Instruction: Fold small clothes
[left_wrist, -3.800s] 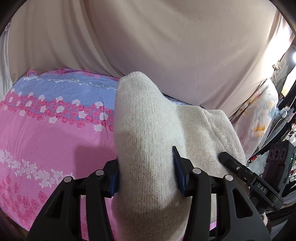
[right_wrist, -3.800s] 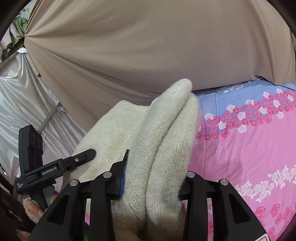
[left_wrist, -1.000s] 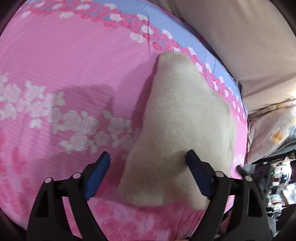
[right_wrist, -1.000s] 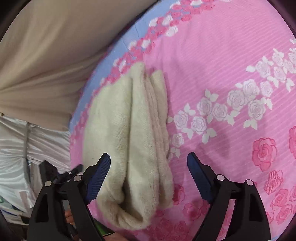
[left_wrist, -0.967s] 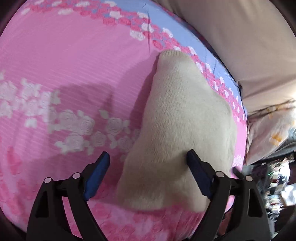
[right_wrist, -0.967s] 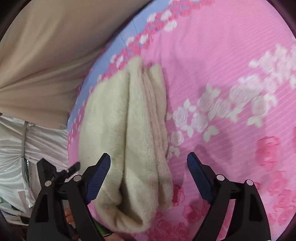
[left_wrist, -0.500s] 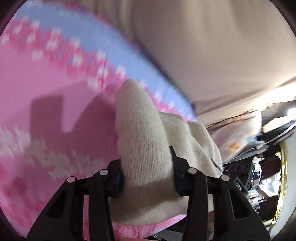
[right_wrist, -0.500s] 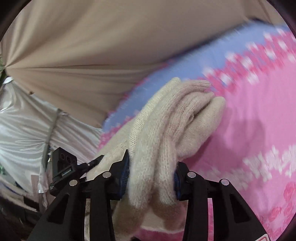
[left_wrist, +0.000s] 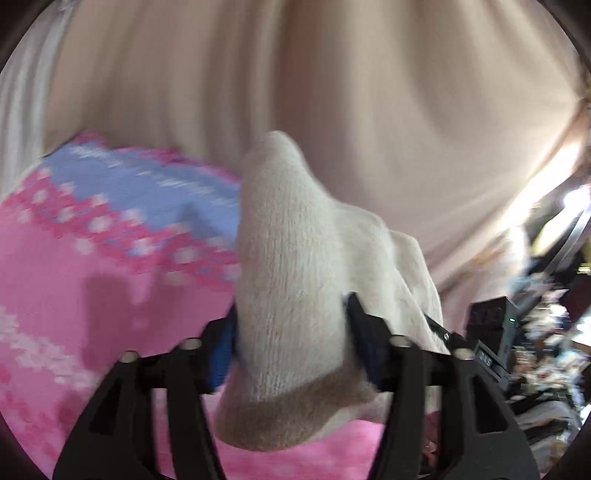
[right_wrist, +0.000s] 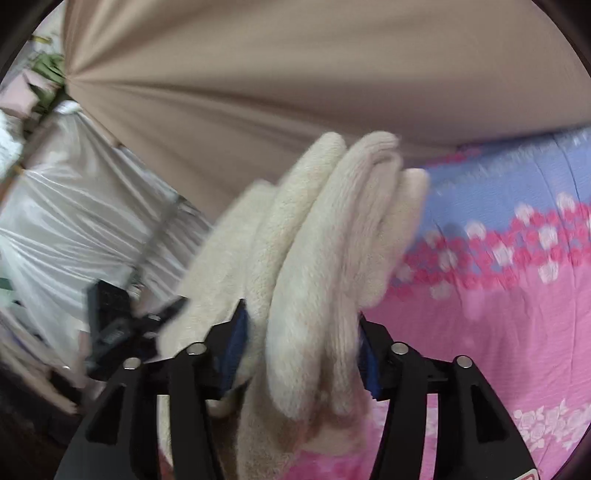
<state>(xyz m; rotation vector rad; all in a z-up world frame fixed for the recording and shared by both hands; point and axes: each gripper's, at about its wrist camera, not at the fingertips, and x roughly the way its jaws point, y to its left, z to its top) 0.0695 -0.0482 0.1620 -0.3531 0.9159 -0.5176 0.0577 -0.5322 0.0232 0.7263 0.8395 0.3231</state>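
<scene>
Left claw (left_wrist: 290, 341): its blue pads press on either side of a thick fold of the cream knit garment (left_wrist: 295, 280), and the jaws are easing apart with the cloth bulging between them.
Right claw (right_wrist: 301, 345): clamped across several stacked folds of the same cream knit garment (right_wrist: 321, 258), the blue pads touching the cloth on both sides; these jaws are also opening at this moment.
Garment, place: held up between the two claws, raised off the bed (left_wrist: 55, 280), with one rounded end poking up above the left claw and a bundle of rolled layers fanning out beyond the right claw.
Garment, lower edge: in the left wrist view it sags below the pads, just over the pink sheet; whether it touches the sheet I cannot tell.
Bed: covered with a pink sheet printed with white and deep pink roses, with a blue band (right_wrist: 517, 177) along its far side.
Backdrop: a tan curtain (left_wrist: 332, 92) hangs behind the bed; a pale silvery drape (right_wrist: 74, 206) shows at the left of the right wrist view.
Other claw in view: each camera catches the black body of the opposite tool beside the garment, blurred.
Sharpness: both views are smeared, so fine detail is lost.
</scene>
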